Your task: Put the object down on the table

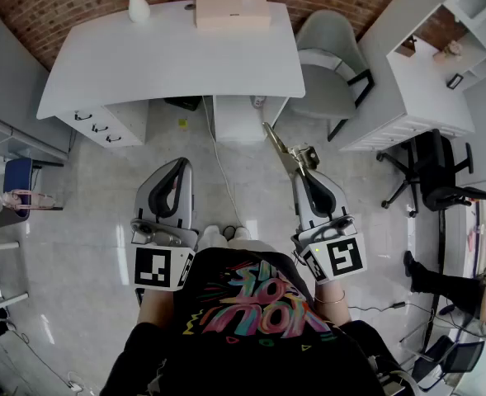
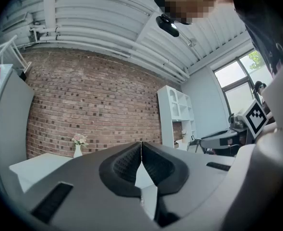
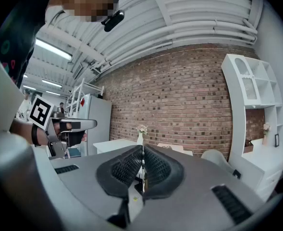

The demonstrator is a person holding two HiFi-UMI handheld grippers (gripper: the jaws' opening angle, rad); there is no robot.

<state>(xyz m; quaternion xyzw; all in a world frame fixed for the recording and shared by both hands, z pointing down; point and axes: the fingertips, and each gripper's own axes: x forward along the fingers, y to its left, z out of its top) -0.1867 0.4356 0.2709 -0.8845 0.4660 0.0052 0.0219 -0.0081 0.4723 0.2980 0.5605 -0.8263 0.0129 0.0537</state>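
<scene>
I stand on the floor a step back from a white table [image 1: 168,64]. My right gripper [image 1: 302,172] is shut on a thin metallic tool [image 1: 285,148], which sticks out forward and to the left, above the floor. In the right gripper view the tool [image 3: 142,173] shows edge-on as a narrow strip clamped between the ribbed pads [image 3: 129,167]. My left gripper [image 1: 179,165] is held level beside it, also short of the table. Its jaws [image 2: 141,150] are shut with nothing between them.
A white vase with flowers [image 1: 138,5] and a flat pink box [image 1: 232,10] stand at the table's far edge. A grey chair [image 1: 329,64] is at the table's right end, then a white desk [image 1: 428,89] and a black office chair [image 1: 428,167]. A drawer unit [image 1: 102,122] sits under the table's left.
</scene>
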